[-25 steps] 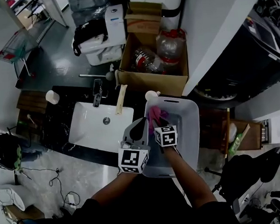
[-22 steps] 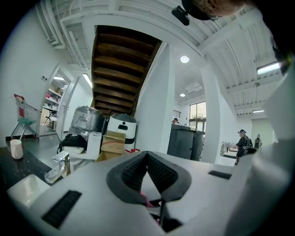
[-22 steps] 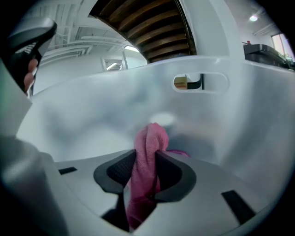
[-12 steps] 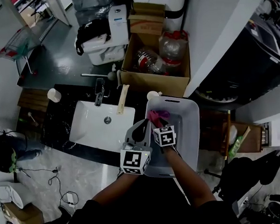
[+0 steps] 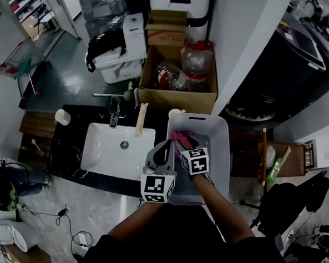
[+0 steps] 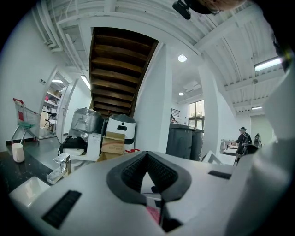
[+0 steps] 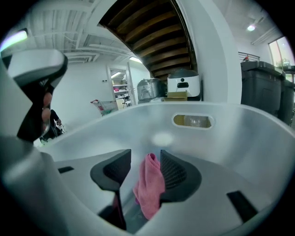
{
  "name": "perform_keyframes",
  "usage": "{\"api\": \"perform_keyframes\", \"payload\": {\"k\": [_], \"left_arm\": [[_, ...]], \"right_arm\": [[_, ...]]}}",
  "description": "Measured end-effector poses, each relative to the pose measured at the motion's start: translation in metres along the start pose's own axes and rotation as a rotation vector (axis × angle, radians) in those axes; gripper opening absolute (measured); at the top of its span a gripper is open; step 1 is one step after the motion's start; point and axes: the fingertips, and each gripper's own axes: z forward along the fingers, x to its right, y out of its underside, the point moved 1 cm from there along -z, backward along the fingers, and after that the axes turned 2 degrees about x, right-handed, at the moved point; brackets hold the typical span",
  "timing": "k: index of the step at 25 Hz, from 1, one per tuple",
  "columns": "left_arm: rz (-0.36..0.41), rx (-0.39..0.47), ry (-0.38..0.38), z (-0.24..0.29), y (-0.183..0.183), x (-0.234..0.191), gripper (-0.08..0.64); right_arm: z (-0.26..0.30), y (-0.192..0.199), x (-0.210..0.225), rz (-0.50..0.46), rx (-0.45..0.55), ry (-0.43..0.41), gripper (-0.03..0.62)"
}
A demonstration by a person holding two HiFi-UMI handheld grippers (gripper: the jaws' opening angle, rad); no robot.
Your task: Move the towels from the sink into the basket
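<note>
The grey plastic basket (image 5: 220,152) stands right of the white sink (image 5: 102,154). A pink towel (image 5: 181,137) hangs inside the basket. My right gripper (image 5: 183,146) points down into the basket. Its jaws have just been opening and now stand open. In the right gripper view the towel (image 7: 150,184) droops between the jaws of the right gripper (image 7: 145,168), lying against the right pad while the left pad stands apart from it. My left gripper (image 5: 168,145) hovers level at the basket's left rim, shut and empty, as the left gripper (image 6: 147,154) shows with its tips meeting.
A faucet (image 5: 114,110), a wooden-handled brush (image 5: 140,118) and a white cup (image 5: 62,116) stand on the dark counter round the sink. Behind them is a cardboard box (image 5: 176,97) with bottles. The basket's far wall (image 7: 221,133) has a handle slot.
The right gripper has lifted slightly above the basket, with the pink towel still in front of it. The left gripper has stayed where it was.
</note>
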Motion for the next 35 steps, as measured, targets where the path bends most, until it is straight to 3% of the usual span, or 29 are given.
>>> {"api": "perform_keyframes", "payload": {"k": [5, 9, 13, 19, 35], "left_arm": [[0.005, 0.006, 0.010, -0.003, 0.000, 0.004, 0.003], [-0.001, 0.005, 0.006, -0.003, 0.001, 0.003, 0.003], [0.006, 0.003, 0.007, -0.002, 0.000, 0.005, 0.003], [0.047, 0.006, 0.029, -0.003, -0.001, 0.018, 0.003], [0.064, 0.015, 0.022, -0.004, -0.002, 0.019, 0.003]], "right_arm": [[-0.030, -0.023, -0.007, 0.014, 0.094, -0.015, 0.197], [-0.057, -0.032, -0.020, 0.032, 0.158, -0.070, 0.108], [-0.083, -0.041, -0.024, 0.023, 0.250, -0.039, 0.034], [-0.110, -0.053, -0.028, -0.021, 0.344, 0.010, 0.021], [-0.136, -0.071, -0.025, -0.061, 0.415, 0.092, 0.018]]}}
